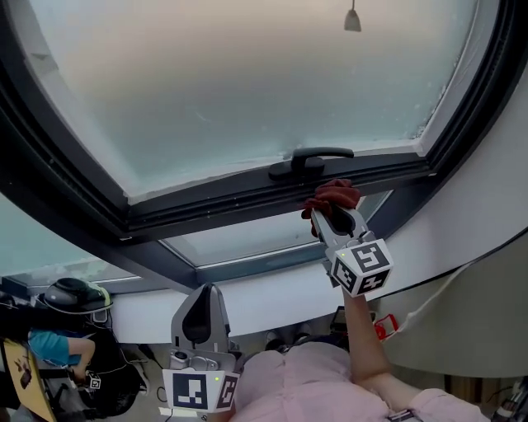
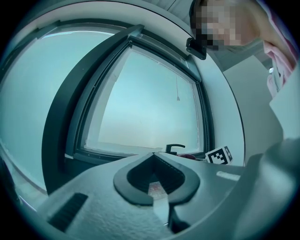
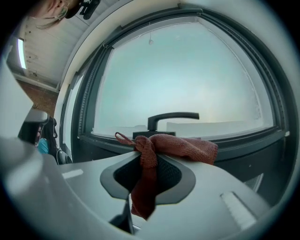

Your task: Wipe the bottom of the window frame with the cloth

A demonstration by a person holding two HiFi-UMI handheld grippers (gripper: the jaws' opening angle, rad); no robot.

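A dark red cloth (image 1: pixel 332 196) is bunched at the tips of my right gripper (image 1: pixel 332 213), which is shut on it. The cloth rests against the dark bottom rail of the window frame (image 1: pixel 239 200), just below the black handle (image 1: pixel 312 158). In the right gripper view the cloth (image 3: pixel 180 145) drapes over the jaws and hangs down between them, in front of the handle (image 3: pixel 171 117) and the frame (image 3: pixel 243 143). My left gripper (image 1: pixel 202 293) is held low near the person's body, shut and empty. Its closed jaws (image 2: pixel 153 154) point at the window.
The frosted pane fills the upper view, with a pull-cord weight (image 1: pixel 352 18) at the top. A narrower fixed pane (image 1: pixel 247 239) lies under the sash, and a white sill (image 1: pixel 272 301) below that. A person in a teal shirt (image 1: pixel 58 346) stands lower left.
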